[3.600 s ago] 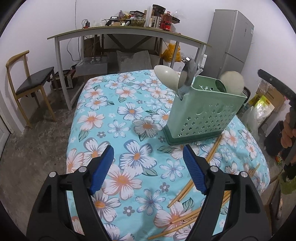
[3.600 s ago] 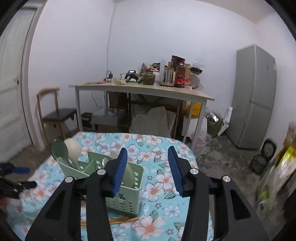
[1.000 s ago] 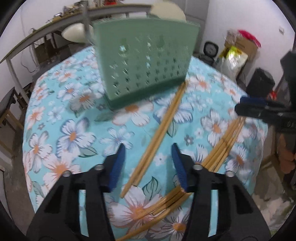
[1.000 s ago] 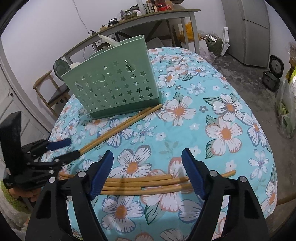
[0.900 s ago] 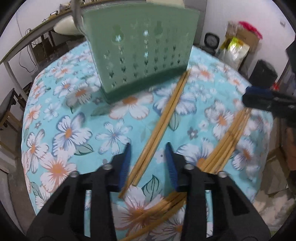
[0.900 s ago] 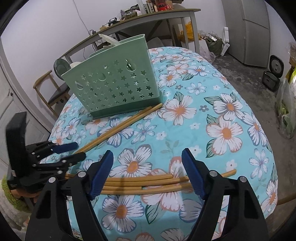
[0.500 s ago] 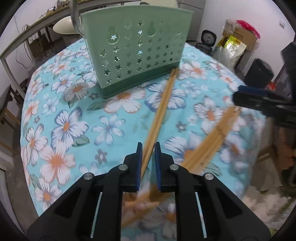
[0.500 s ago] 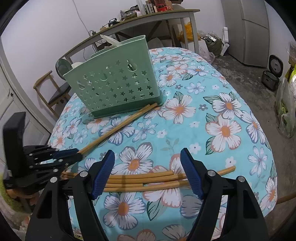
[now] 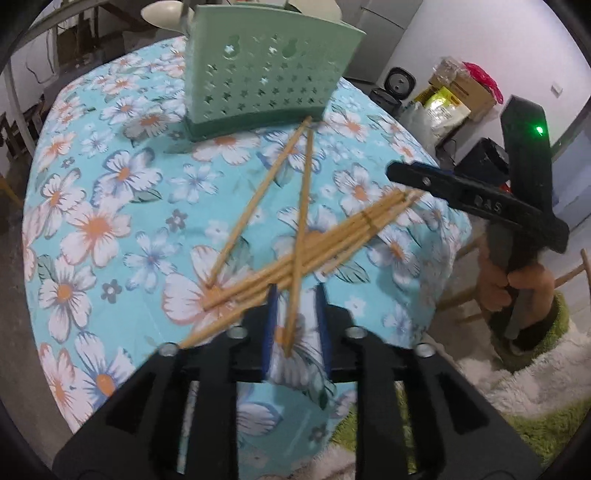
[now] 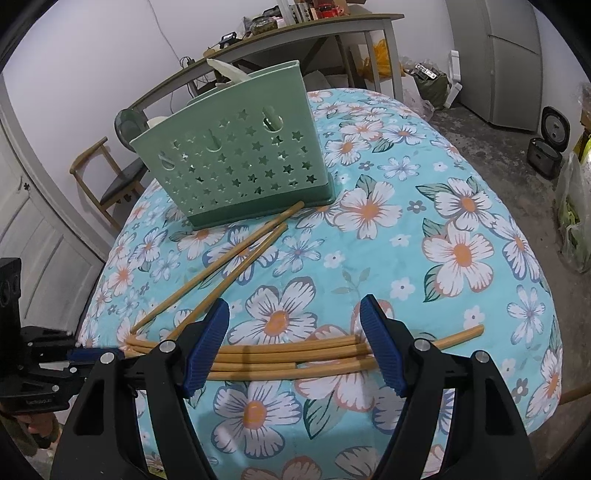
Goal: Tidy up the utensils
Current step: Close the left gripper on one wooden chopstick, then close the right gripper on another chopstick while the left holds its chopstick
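Bamboo chopstick (image 9: pixel 300 236) between parted left claw (image 9: pixel 293 326) pads, untouched; right claw (image 10: pixel 295 343) wide; no legible labels.

A lived-in room of a home, used for eating and storage.

A round table under a turquoise flowered cloth (image 10: pixel 461 177) stands on bare concrete floor; behind it are a grey two-door fridge (image 10: pixel 513 55), a long cluttered grey worktable (image 10: pixel 295 33), a wooden chair with dark seat (image 10: pixel 114 181) and a white panelled door (image 10: pixel 33 236).
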`<state>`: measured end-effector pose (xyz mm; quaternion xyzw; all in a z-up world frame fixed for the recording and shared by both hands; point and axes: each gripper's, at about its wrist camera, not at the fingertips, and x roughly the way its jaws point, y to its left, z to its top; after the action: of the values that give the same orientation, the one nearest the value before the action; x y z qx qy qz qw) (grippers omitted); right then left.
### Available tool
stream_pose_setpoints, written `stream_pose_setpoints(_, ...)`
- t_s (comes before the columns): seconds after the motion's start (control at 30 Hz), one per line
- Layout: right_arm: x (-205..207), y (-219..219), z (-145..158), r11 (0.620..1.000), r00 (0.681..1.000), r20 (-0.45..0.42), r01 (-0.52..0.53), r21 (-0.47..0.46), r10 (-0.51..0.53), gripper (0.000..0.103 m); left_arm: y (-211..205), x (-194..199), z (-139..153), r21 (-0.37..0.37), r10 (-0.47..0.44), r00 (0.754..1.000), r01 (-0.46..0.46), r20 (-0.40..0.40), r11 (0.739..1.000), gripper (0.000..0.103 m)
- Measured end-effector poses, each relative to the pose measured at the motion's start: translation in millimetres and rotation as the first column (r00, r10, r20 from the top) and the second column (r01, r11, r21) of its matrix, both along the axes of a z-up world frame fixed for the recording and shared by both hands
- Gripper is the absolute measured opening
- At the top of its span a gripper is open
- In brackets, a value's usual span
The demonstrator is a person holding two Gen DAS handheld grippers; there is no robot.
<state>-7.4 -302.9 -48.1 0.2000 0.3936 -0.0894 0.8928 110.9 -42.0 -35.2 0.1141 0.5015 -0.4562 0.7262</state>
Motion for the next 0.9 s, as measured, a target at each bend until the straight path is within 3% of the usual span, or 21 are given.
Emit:
stream_pose_setpoints(0.13, -1, -2, 0, 1.0, 1.0, 0.003, 0.006, 0.01, -0.006, 0.071, -5, 16, 3, -0.038, 0.026, 1.0, -0.025, 0.016, 0.999, 0.024)
stream_pose_setpoints(0.23, -2, -5, 0, 1.0, 1.0, 0.004, 0.013, 0.02, -0.013, 0.071, -17, 26, 5, -0.035, 0.024, 0.997, -0.021, 0.072, 0.999, 0.024)
stream_pose_setpoints(0.37, -2, -6, -2, 1.0, 1.0, 0.0, 0.016, 0.022, -0.016, 0.071, -47, 35, 4, 0.012, -0.024, 0.983, 0.022, 0.183, 1.0, 0.024)
stream_pose_setpoints(0.47, -2, -8, -3, 1.0, 1.0, -0.004, 0.017, 0.022, -0.017, 0.071, -67, 42, -8, 0.09, -0.07, 0.969, 0.049, 0.239, 0.995, 0.025)
stream_pose_setpoints(0.6, -1, -10, -4, 1.0, 1.0, -0.009, 0.02, 0.023, -0.02, 0.071, -77, 53, -31, 0.16, -0.083, 0.975, 0.05, 0.204, 0.986, 0.024)
stream_pose_setpoints(0.7, 0, -10, -4, 1.0, 1.0, -0.011, 0.019, 0.024, -0.019, 0.07, -71, 54, -29, 0.15, -0.062, 0.98, 0.034, 0.187, 0.988, 0.012)
stream_pose_setpoints(0.9, 12, -7, -3, 0.997, 1.0, -0.002, -0.02, 0.073, 0.02, 0.065, -41, 49, -3, 0.093, 0.02, 0.991, -0.033, 0.136, 0.995, 0.01)
